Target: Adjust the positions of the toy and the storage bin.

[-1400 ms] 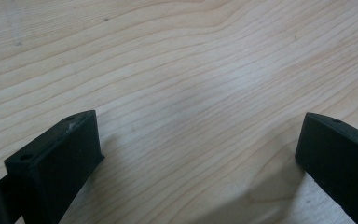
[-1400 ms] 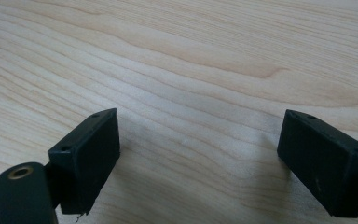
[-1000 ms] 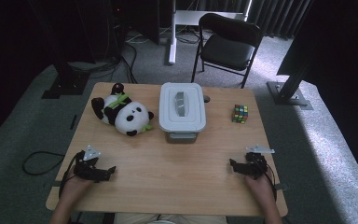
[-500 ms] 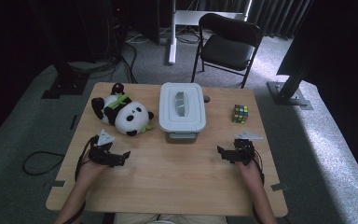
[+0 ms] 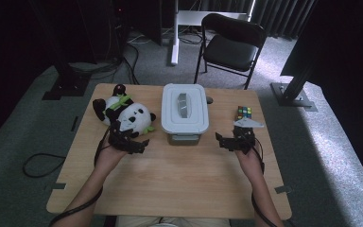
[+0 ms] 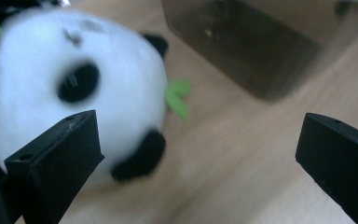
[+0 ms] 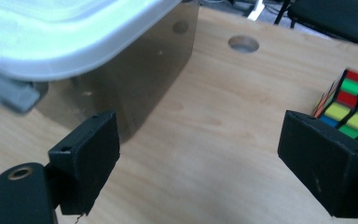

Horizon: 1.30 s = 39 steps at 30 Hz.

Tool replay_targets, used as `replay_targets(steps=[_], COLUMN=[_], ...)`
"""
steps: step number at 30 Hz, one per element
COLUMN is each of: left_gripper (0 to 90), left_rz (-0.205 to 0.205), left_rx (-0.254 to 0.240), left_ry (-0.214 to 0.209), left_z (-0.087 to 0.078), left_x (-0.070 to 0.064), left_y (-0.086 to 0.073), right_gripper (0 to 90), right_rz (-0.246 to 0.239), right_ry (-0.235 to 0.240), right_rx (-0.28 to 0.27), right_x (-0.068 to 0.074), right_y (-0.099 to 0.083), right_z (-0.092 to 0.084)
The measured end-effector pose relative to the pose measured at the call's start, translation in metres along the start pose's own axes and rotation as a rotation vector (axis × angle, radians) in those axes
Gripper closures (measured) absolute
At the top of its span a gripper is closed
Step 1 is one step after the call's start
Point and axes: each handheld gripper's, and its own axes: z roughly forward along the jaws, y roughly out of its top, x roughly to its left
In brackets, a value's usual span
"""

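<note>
Your L gripper (image 5: 134, 142) has jaws spread wide, just beside panda toy (image 5: 125, 113). R gripper (image 5: 227, 141) also released, empty, between lidded box (image 5: 184, 111) & puzzle cube (image 5: 244, 112).

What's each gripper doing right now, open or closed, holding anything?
Left gripper: open, holding nothing, right by the panda toy.
Right gripper: open, holding nothing, between the lidded box and the puzzle cube.

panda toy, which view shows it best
The high view: the whole panda toy lies left of the lidded box. The left gripper view has only its blurred head, close up; the right gripper view looks at the box and cube.
</note>
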Motion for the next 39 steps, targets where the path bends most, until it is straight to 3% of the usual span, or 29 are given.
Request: replay_targets(steps=[3,5,6,10,13,15,18,19,20,21,25,28,30,32,33,34,35,39], left_gripper=[0.7,0.7,0.7,0.7,0.7,0.7,0.7,0.7,0.7,0.7,0.8,4.5,5.2,7.3,7.3,8.1,13.7,16.2], left_rz=[0.006,0.000,-0.015,-0.043,-0.100,-0.134,-0.158,-0.158,-0.162,-0.166,-0.185,-0.196,-0.208,-0.211,-0.225,-0.231,-0.238,-0.268], left_rx=[0.014,0.020,0.017,-0.006,-0.001,-0.033,-0.055,-0.055,-0.067,-0.067,-0.058,-0.040,-0.037,-0.033,-0.033,-0.027,-0.029,-0.023], left_ry=[0.018,0.053,0.079,0.106,0.072,0.048,-0.006,-0.006,-0.048,-0.063,-0.153,-0.113,-0.117,-0.110,-0.114,-0.112,-0.103,-0.133], left_z=[0.009,0.018,0.020,0.027,0.031,0.027,0.024,0.024,0.025,0.026,0.038,0.047,0.051,0.054,0.057,0.061,0.063,0.070], left_x=[0.003,0.007,0.009,0.014,0.024,0.029,0.029,0.029,0.023,0.021,0.015,0.011,0.011,0.011,0.012,0.013,0.014,0.017], left_y=[0.014,0.023,0.027,0.041,0.048,0.051,0.058,0.058,0.065,0.068,0.082,0.090,0.092,0.093,0.093,0.092,0.091,0.089], right_gripper=[12.6,13.0,13.0,13.1,13.2,13.3,12.2,12.2,11.8,11.8,13.1,14.2,20.9,21.0,22.5,27.0,27.3,27.5], right_rz=[0.005,0.019,0.028,0.057,0.051,0.073,0.111,0.111,0.104,0.092,0.082,0.099,0.124,0.136,0.157,0.186,0.196,0.195], right_ry=[-0.023,-0.028,-0.019,0.009,-0.018,-0.031,0.000,0.000,0.011,0.047,0.076,0.103,0.126,0.127,0.118,0.141,0.151,0.132], right_rx=[0.005,0.017,0.017,0.009,0.031,0.012,-0.043,-0.043,-0.046,-0.045,-0.067,-0.072,-0.054,-0.051,-0.048,-0.027,-0.023,-0.004], right_x=[-0.005,-0.010,-0.011,-0.017,-0.021,-0.023,-0.020,-0.020,-0.016,-0.008,0.007,0.012,0.011,0.011,0.010,0.009,0.009,0.011], right_y=[0.006,0.007,0.008,0.014,0.021,0.028,0.039,0.039,0.044,0.053,0.068,0.076,0.078,0.078,0.078,0.077,0.076,0.074], right_z=[0.007,0.014,0.016,0.023,0.028,0.025,0.017,0.017,0.017,0.017,0.022,0.033,0.042,0.045,0.050,0.058,0.060,0.066])
